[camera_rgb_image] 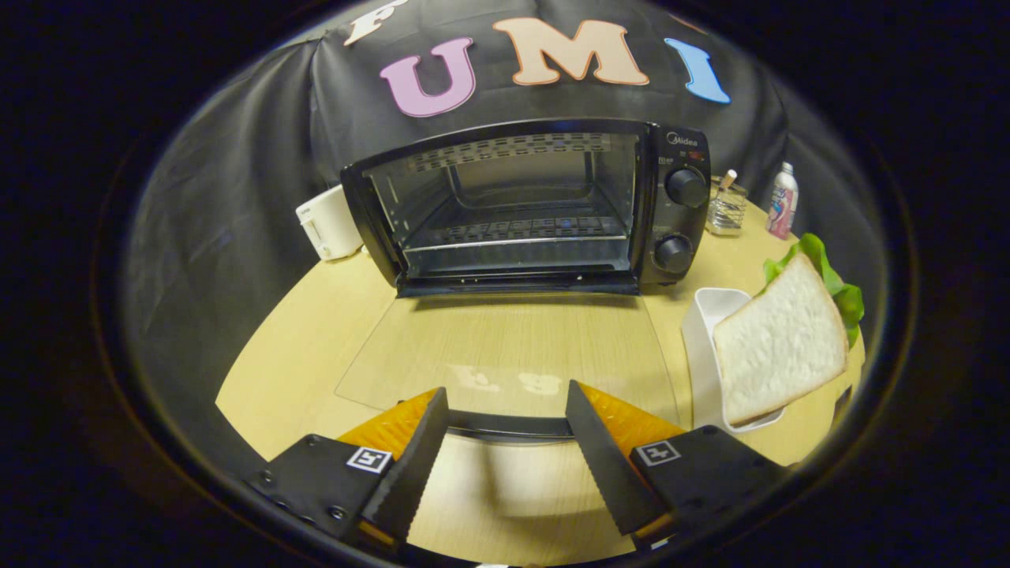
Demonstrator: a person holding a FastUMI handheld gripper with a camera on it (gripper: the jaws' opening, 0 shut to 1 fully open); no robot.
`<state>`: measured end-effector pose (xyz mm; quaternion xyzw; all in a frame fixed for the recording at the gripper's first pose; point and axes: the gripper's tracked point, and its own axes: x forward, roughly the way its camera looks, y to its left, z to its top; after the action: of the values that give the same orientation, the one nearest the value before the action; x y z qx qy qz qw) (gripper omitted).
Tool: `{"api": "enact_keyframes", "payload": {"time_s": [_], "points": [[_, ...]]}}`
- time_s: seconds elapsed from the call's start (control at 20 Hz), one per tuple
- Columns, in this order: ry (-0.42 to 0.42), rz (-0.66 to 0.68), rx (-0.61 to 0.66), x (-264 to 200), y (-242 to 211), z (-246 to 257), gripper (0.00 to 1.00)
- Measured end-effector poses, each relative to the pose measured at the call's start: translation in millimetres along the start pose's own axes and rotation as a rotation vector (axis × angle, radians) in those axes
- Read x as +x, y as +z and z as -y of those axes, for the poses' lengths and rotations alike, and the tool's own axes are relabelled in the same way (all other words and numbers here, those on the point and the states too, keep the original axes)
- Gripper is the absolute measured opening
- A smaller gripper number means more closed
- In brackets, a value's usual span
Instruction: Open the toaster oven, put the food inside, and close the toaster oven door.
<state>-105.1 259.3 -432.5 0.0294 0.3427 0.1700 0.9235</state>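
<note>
1. Standing open on the pale wooden table (316, 347), the black toaster oven (527, 207) had its glass door (505, 355) folded fully down and lying flat toward the gripper.
2. The gripper (506, 410) hovered over the near edge of that door, its two fingers spread wide apart and clamped on nothing.
3. The door's dark handle bar (509, 427) ran across the gap between the fingers, close to their tips; I could not tell whether either finger touched it.
4. Inside the oven the wire rack (517, 235) sat bare.
5. The food, a sandwich (781, 343) of white bread with green lettuce (836, 284) poking out behind it, leaned tilted in a white dish (706, 331) to the right of the door, just beside the right finger and apart from it.
6. Two round knobs (685, 188) sat one above the other on the oven's right panel.
7. A white appliance (330, 222) stood behind the oven's left corner.
8. A small clear container (726, 209) and a bottle (782, 201) stood beyond the oven's right side, near the table's far edge.
</note>
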Motion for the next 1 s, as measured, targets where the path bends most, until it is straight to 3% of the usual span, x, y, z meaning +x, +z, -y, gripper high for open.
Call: {"api": "enact_keyframes", "payload": {"time_s": [0.3, 0.6, 0.8, 1.0], "points": [[0.031, -0.016, 0.004, -8, 8, -2, 0.96], [0.095, 0.070, -0.003, -57, 88, -2, 0.96], [0.073, 0.023, 0.034, -86, 125, 53, 0.96], [-0.009, -0.056, 0.034, -102, 135, 127, 0.96]]}}
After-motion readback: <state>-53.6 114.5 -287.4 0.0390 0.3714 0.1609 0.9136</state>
